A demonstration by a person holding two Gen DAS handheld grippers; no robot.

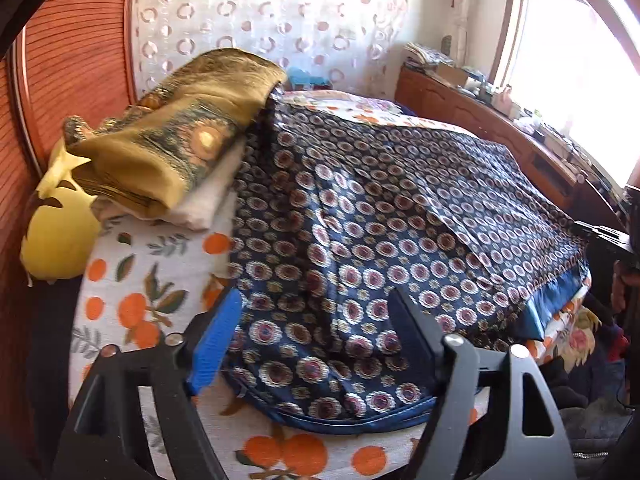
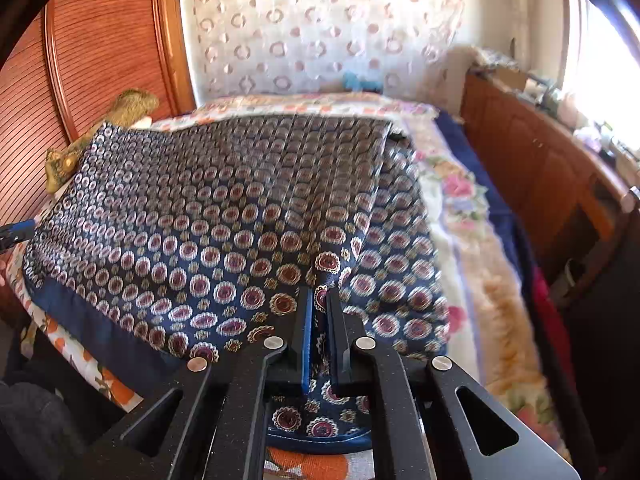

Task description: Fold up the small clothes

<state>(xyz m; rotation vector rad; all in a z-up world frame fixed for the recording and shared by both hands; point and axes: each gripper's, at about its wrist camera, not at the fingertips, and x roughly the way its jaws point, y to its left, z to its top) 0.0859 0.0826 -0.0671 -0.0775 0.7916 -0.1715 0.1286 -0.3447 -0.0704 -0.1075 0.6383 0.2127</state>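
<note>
Left wrist view: the left gripper (image 1: 316,312) is standing wide, its blue-padded finger (image 1: 214,344) and black finger straddling a rumpled lobe of the navy garment printed with red-and-white medallions (image 1: 360,208), pads not pressing. That garment is lying spread over the near half of the bed with the orange-fruit print sheet (image 1: 132,296), its bound hem curling at the bed's near edge. Only this view is showing the folded olive-gold patterned cloth (image 1: 176,136) stacked on white bedding at the bed's left edge, beside a yellow plush cushion (image 1: 60,236).

Right wrist view: the right gripper (image 2: 319,312) is nearly closed, pinching a ridge of the same navy garment (image 2: 224,208) between its pads, near the bed's front edge. This view alone is showing the pale floral blanket (image 2: 460,200) along the bed's right edge and the wooden cabinet (image 2: 532,160) beyond it.

A fold looks to be mid-way: the left side seems released, the right still held. Next, the right probably needs to let go, then both re-grip for another fold.
</note>
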